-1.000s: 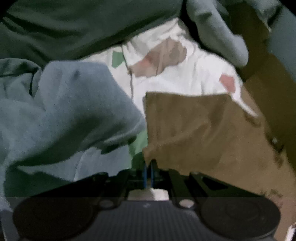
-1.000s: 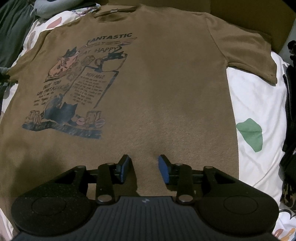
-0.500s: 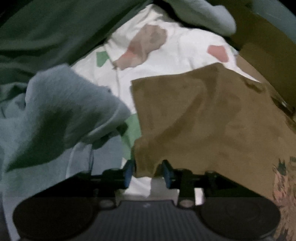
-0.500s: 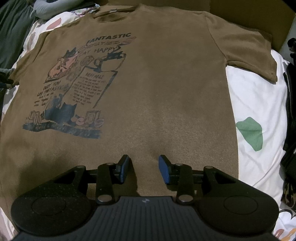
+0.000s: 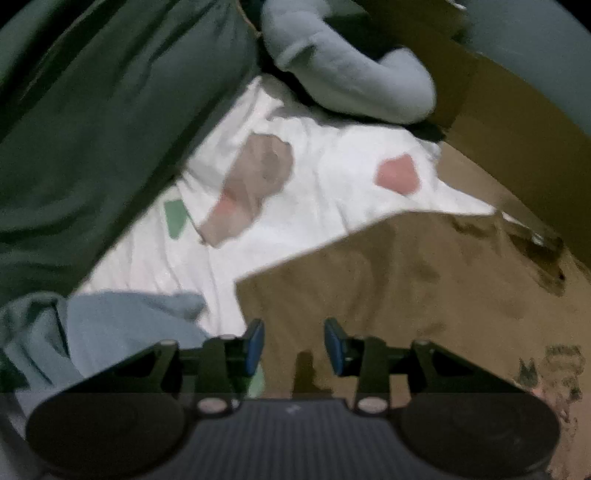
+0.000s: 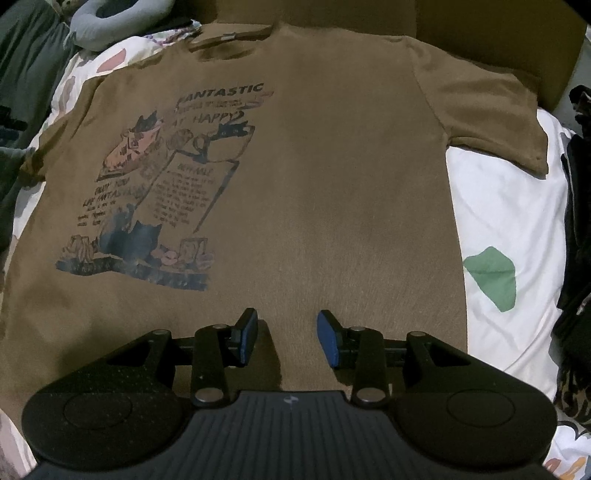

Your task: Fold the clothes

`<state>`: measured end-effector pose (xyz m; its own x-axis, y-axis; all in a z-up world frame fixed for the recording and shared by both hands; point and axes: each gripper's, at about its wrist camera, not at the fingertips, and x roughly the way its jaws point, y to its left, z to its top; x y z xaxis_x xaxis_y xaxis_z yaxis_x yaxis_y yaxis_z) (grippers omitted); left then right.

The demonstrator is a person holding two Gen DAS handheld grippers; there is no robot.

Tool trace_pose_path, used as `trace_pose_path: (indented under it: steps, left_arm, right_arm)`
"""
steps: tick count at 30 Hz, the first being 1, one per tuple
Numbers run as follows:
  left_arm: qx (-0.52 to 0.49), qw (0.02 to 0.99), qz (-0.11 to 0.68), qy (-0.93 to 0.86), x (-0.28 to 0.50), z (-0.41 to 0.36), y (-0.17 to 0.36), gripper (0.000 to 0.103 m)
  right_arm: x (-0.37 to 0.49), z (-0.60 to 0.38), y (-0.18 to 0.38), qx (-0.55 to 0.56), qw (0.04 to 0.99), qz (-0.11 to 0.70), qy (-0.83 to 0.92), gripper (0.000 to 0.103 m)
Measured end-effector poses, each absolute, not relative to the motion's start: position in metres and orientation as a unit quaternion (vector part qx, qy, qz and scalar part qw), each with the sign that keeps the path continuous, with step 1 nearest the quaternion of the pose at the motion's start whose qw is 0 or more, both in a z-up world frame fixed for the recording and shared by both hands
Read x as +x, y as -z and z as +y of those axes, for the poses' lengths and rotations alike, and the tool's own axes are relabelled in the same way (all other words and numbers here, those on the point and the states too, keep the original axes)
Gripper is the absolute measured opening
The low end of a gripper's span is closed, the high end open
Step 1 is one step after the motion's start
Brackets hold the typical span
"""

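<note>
A brown T-shirt (image 6: 332, 192) with a blue and pink print (image 6: 162, 192) lies flat and face up on the white patterned sheet (image 6: 509, 214). My right gripper (image 6: 287, 338) is open and empty, just above the shirt's lower middle. In the left wrist view my left gripper (image 5: 294, 345) is open and empty over the shirt's left sleeve (image 5: 388, 280), which lies flat on the sheet (image 5: 325, 184).
A dark green garment (image 5: 103, 122) and light blue garments (image 5: 122, 325) lie left of the sleeve. A grey-blue rolled piece (image 5: 351, 74) lies at the far end. Dark clothes (image 6: 576, 221) are piled at the right. A brown headboard (image 6: 498, 33) stands behind.
My left gripper has opened and let go of the sleeve, which now lies flat. The left view has shifted right over the sleeve. The right gripper has not moved.
</note>
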<state>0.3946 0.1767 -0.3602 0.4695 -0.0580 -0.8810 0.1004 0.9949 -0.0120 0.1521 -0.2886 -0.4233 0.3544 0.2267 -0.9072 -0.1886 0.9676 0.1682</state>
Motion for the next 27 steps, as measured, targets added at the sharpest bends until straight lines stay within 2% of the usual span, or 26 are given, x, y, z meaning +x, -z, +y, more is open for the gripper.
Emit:
trace_pose_path:
  steps: [10, 24, 27]
  left_arm:
    - [0.024, 0.837, 0.546, 0.030, 0.447, 0.192, 0.394, 0.043]
    - [0.030, 0.824, 0.566, 0.015, 0.466, 0.209, 0.435, 0.043]
    - [0.032, 0.825, 0.564, 0.025, 0.466, 0.207, 0.434, 0.027]
  right_arm:
    - [0.154, -0.291, 0.430, 0.016, 0.817, 0.562, -0.128, 0.043]
    - [0.168, -0.290, 0.436, 0.021, 0.812, 0.567, -0.138, 0.042]
    - [0.170, -0.291, 0.435, 0.021, 0.812, 0.567, -0.139, 0.042]
